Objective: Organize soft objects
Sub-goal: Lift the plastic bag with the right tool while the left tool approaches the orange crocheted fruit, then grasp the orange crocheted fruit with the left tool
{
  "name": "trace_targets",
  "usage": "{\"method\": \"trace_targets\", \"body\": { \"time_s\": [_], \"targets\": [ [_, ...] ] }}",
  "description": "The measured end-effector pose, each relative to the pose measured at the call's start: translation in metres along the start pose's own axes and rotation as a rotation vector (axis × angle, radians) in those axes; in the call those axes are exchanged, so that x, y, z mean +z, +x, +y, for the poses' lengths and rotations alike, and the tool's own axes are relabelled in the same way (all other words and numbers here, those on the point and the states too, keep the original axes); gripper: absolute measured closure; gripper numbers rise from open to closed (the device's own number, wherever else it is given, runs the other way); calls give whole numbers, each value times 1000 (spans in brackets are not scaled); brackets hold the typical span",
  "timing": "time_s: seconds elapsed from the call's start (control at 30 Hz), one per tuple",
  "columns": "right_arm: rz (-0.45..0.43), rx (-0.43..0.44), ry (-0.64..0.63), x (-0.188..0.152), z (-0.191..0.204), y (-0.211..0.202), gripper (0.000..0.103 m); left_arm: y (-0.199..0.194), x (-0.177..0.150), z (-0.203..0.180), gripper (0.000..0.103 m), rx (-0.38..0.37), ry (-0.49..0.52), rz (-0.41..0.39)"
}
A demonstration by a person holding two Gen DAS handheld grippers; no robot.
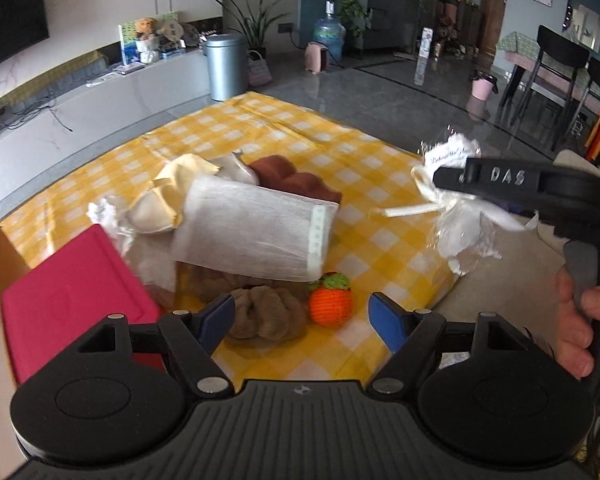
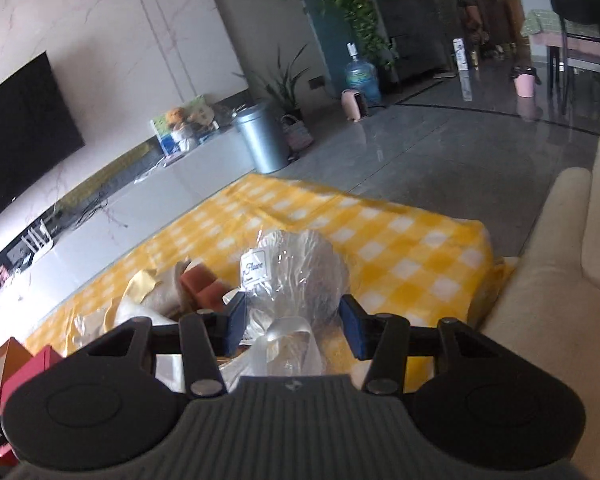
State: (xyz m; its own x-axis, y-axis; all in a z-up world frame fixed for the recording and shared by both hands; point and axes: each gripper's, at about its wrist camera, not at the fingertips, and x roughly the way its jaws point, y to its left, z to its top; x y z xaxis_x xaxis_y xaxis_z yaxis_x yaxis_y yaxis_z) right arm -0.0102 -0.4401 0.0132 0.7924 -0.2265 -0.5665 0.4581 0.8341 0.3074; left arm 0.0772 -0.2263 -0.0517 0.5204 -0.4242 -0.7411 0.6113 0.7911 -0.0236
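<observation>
Right gripper [image 2: 292, 322] jaws clamp the clear bag [image 2: 296, 276] — left gripper [image 1: 302, 314] jaws wide, empty.

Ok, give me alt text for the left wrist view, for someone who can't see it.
The right gripper holds a clear plastic bag above a yellow checked cloth. A white mesh pouch, brown plush and orange knitted fruit lie beyond the open left gripper.

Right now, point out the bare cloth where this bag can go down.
Free: the checked tablecloth between the mesh pouch and its right edge, and the far strip beyond the brown plush. Crowded: the left, by the red box, and near the crocheted orange.
</observation>
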Motion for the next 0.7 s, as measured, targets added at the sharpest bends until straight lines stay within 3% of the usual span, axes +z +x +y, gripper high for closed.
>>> {"method": "trace_targets", "body": {
  "time_s": [0.1, 0.23, 0.37, 0.57, 0.63, 0.7],
  "targets": [
    [-28, -8, 23, 3, -11, -4, 54, 29, 2, -11, 16, -34, 69, 81],
    [6, -4, 44, 0, -19, 7, 53, 59, 4, -23, 16, -10, 98, 153],
    [17, 39, 22, -1, -16, 12, 53, 83, 5, -33, 16, 30, 129, 173],
    [26, 55, 10, -3, -15, 16, 53, 111, 10, -35, 17, 49, 95, 200],
    [32, 55, 21, -4, -17, 16, 53, 122, 10, -34, 23, 46, 95, 215],
    [42, 56, 22, -4, -19, 18, 53, 132, 9, -30, 36, 62, 83, 238]
  ]
}}
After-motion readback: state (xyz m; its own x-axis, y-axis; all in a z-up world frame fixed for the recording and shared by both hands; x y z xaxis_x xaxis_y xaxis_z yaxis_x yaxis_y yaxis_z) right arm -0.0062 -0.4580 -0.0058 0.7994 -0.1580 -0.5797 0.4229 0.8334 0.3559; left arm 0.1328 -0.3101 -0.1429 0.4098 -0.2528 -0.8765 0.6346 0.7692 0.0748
